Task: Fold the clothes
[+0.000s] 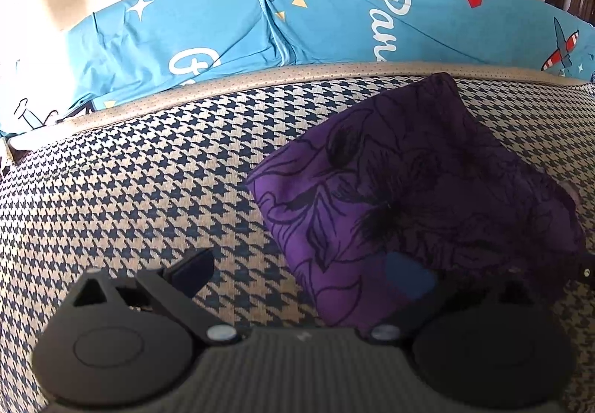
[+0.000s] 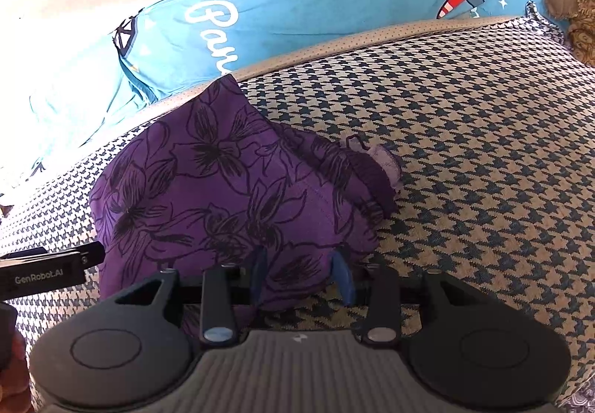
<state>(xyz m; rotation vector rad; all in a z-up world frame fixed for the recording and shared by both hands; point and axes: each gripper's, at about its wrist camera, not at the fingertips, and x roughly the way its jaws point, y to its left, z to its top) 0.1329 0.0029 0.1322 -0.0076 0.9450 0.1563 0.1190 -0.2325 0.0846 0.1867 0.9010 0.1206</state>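
Purple cloth (image 2: pixel 230 189) lies bunched on the checked cushion (image 2: pixel 465 160). Right gripper (image 2: pixel 301 273) pinches its near edge; left gripper (image 1: pixel 297 275) fingers are spread wide.

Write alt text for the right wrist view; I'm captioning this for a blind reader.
The right gripper has its two blue fingers around the near edge of a folded purple floral garment lying on a houndstooth cushion, with a blue printed pillow behind.
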